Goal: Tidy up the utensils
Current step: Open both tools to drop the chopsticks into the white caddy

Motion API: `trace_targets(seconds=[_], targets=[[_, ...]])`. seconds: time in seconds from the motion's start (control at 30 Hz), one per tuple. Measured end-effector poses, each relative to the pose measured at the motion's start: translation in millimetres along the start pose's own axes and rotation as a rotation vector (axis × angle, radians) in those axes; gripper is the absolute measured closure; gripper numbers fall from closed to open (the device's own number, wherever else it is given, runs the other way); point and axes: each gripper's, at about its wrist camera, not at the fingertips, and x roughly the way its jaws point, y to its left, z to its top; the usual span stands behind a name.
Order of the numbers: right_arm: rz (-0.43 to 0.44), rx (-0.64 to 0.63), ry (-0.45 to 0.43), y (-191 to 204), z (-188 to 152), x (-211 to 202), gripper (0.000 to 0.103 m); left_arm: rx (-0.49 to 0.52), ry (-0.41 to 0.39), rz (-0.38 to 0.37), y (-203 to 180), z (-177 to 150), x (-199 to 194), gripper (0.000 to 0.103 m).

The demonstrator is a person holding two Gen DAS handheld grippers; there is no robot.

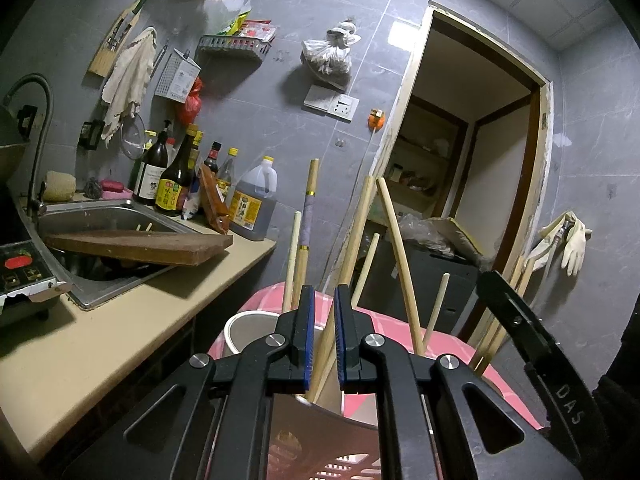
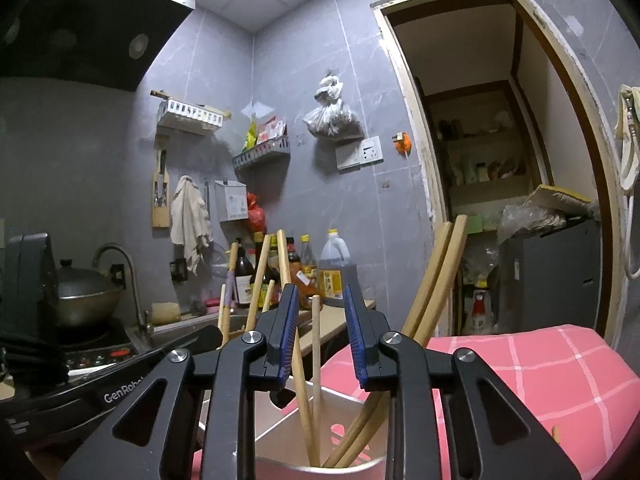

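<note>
**Black grippers at the chopstick holder**

Black left gripper [image 1: 324,336] has blue pads almost together around one pale wooden chopstick [image 1: 340,300]; a firm hold cannot be confirmed. Black right gripper [image 2: 320,336] stands partly open, gripping nothing, with chopsticks [image 2: 316,364] loose between its pads. Most sticks already stand in the white divided holder [image 2: 280,432] on pink checked cloth [image 2: 520,380]. Sorting seems nearly done. Holder walls crowd the fingers; above is free.

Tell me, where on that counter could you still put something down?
The beige counter lies bare in front of the sink, near the stove. The far end is crowded with bottles and an oil jug. A wooden board lies across the sink. The holder is full of chopsticks.
</note>
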Motion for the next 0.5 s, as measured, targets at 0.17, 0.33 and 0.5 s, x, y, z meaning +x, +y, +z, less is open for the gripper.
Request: trace_targets(seconds=[0.17, 0.33, 0.5], targets=[[-0.012, 0.012, -0.012, -4, 9, -12, 0.074, 0.013, -0.006, 0.015, -5, 6, -6, 0.09], [-0.038, 0.024, -0.011, -12, 18, -28, 0.064, 0.05, 0.003, 0.022, -15, 8, -14, 0.079], [-0.072, 0.027, -0.01, -24, 29, -47, 0.052, 0.087, 0.005, 0.017, -29, 8, -25, 0.064]])
